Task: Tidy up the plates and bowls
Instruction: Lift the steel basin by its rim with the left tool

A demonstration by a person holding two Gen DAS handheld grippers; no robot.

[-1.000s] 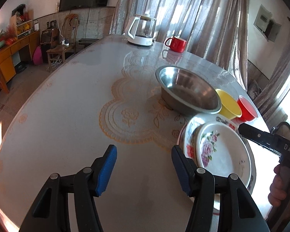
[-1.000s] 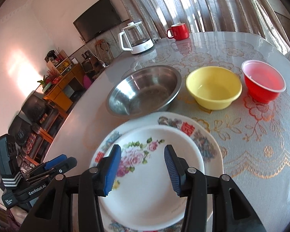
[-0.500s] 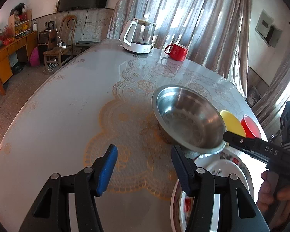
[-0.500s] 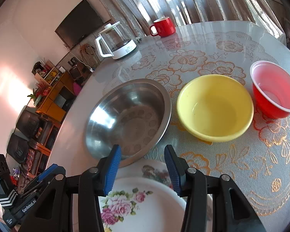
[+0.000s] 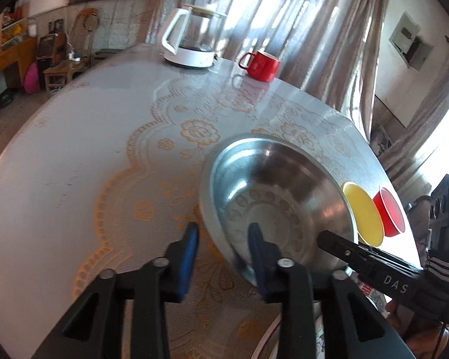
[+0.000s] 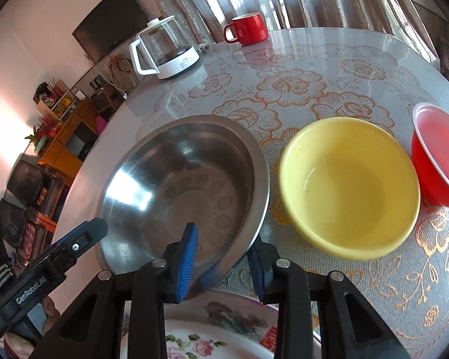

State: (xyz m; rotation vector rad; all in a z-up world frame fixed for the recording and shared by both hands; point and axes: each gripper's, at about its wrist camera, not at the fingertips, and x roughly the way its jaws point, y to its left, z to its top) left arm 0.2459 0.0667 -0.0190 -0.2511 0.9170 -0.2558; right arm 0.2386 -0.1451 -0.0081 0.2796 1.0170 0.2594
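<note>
Steel bowl (image 6: pixel 182 191) sits on the desk (image 5: pixel 74 155) near its front edge, with both claws set astride its near rim. The right claw (image 6: pixel 223 257) has one blue pad inside the bowl and the other outside, under the flared lip, and its jaws are closing on the rim; I cannot tell whether the pads press on the metal yet. The left claw (image 5: pixel 223 257) straddles the rim on the other side in the same way, one pad within and one on the lace cloth outside, its jaws closing too, with a gap visible beside the outer pad.

As a judgement, the sorting is at an early stage. Two flowered plates (image 6: pixel 224 332) lie already nested, the smaller upon the larger, just in front of the steel bowl. The three bowls stand apart in a row, none stacked: the steel one, then the yellow bowl (image 6: pixel 348 188) just beside it, then the red bowl (image 6: pixel 437 155) touching or nearly touching the yellow one. What seems left is to gather the bowls into one another.

All three bowls look empty; the steel one shows only its stamped ring of dimples, the yellow one a bare glossy floor. Farther off stand a glass kettle (image 6: pixel 164 51) and a red mug (image 6: pixel 250 28), well away from the work
</note>
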